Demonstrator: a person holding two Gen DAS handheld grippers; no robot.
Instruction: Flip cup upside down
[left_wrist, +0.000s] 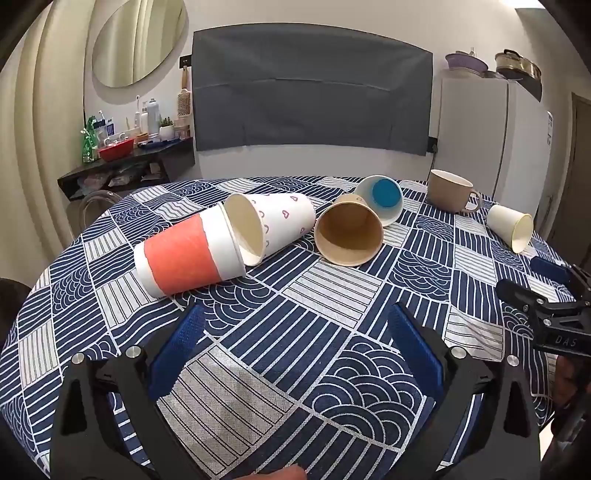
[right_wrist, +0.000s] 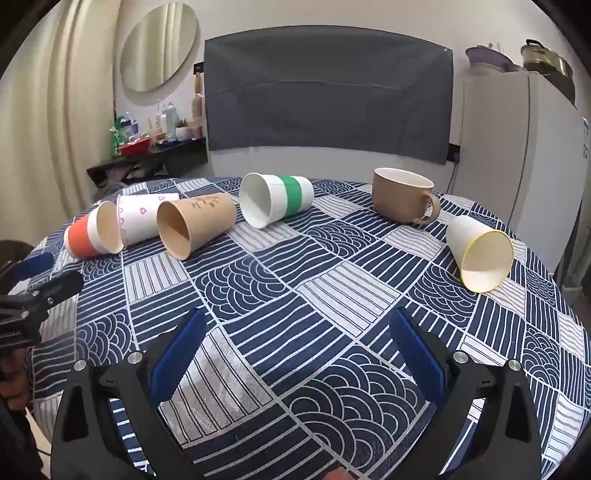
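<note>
Several paper cups lie on their sides on the patterned tablecloth. From the left: an orange-banded cup (left_wrist: 188, 256) (right_wrist: 90, 236), a heart-print cup (left_wrist: 273, 221) (right_wrist: 142, 218), a brown cup (left_wrist: 349, 232) (right_wrist: 195, 223), a green-banded cup (right_wrist: 275, 201) showing its blue inside in the left wrist view (left_wrist: 382, 197), and a small white cup (left_wrist: 511, 225) (right_wrist: 480, 253). A beige mug (left_wrist: 452, 192) (right_wrist: 404, 195) stands upright. My left gripper (left_wrist: 295, 336) is open and empty above the cloth, short of the cups. My right gripper (right_wrist: 297, 339) is open and empty too.
The round table (right_wrist: 280, 306) has its edge near on the left and right. The other gripper shows at the right edge of the left wrist view (left_wrist: 546, 306) and the left edge of the right wrist view (right_wrist: 33, 295). A shelf (left_wrist: 125, 162) and a fridge (left_wrist: 491, 136) stand behind.
</note>
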